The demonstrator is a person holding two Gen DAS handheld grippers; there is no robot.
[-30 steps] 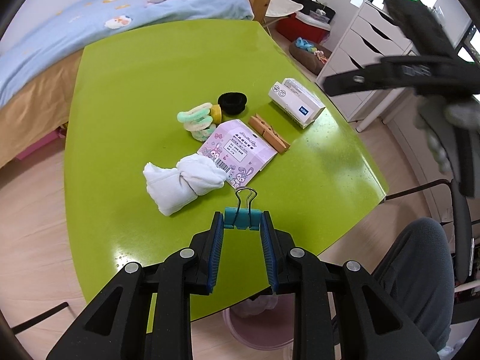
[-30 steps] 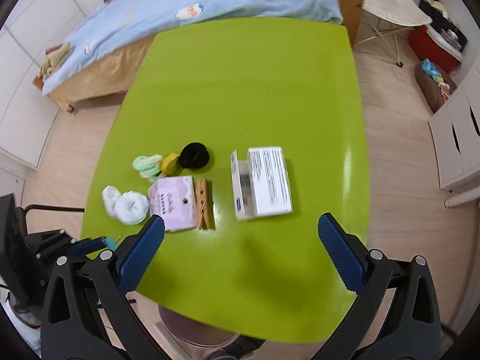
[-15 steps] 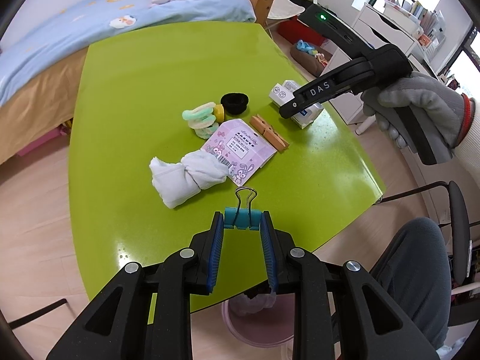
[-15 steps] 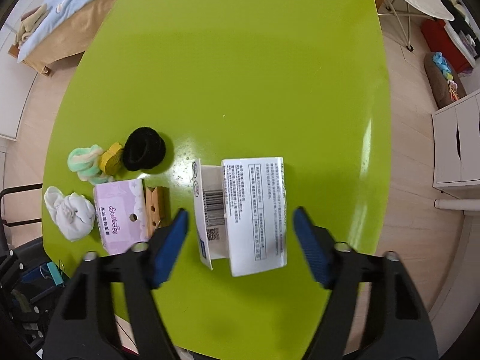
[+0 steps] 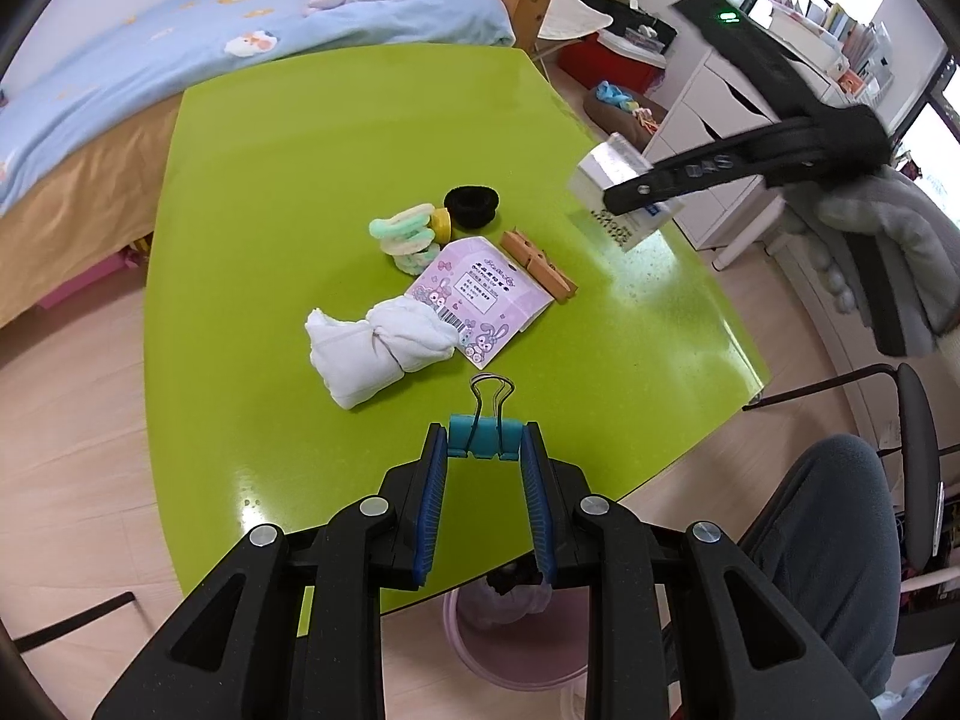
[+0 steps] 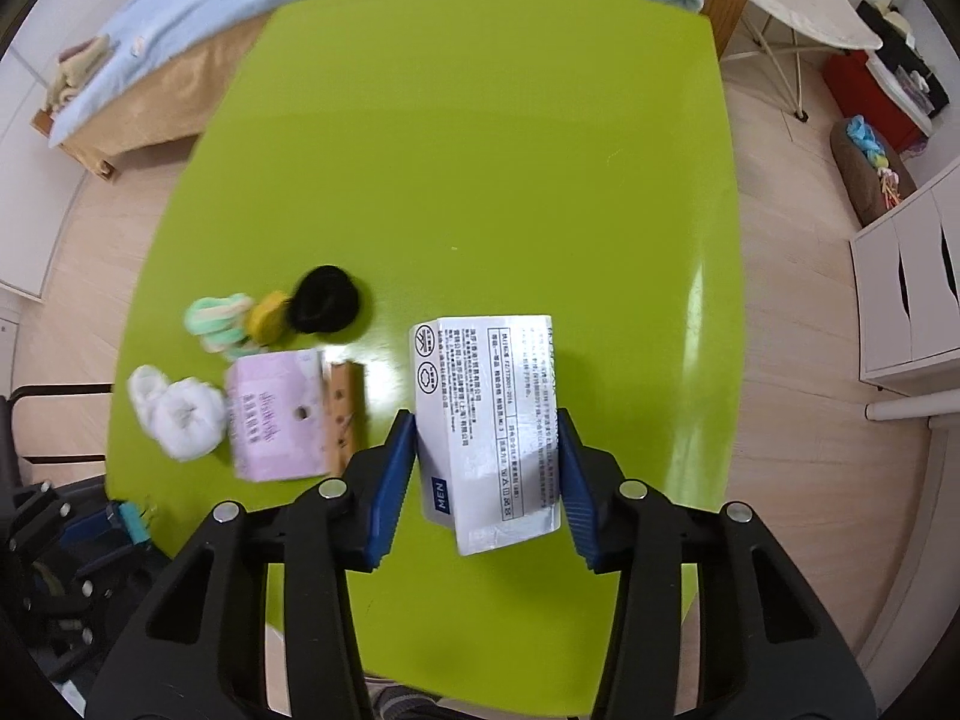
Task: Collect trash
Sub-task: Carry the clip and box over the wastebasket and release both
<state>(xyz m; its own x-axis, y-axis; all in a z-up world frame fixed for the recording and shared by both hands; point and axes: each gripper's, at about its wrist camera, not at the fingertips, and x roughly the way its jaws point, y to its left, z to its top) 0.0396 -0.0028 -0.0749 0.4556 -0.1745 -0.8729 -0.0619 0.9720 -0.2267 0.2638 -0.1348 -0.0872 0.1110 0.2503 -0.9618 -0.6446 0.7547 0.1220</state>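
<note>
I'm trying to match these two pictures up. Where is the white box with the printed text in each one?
Left wrist view: the white box is at upper right, lifted above the table, held by the right gripper.
Right wrist view: lower centre, clamped between the gripper's blue pads.
Shared landmark: the black hair tie on the green table.

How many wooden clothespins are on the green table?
2. The wooden clothespins lie side by side, touching, along the right edge of the pink packet, near the middle of the green table. More could hide underneath things.
</note>
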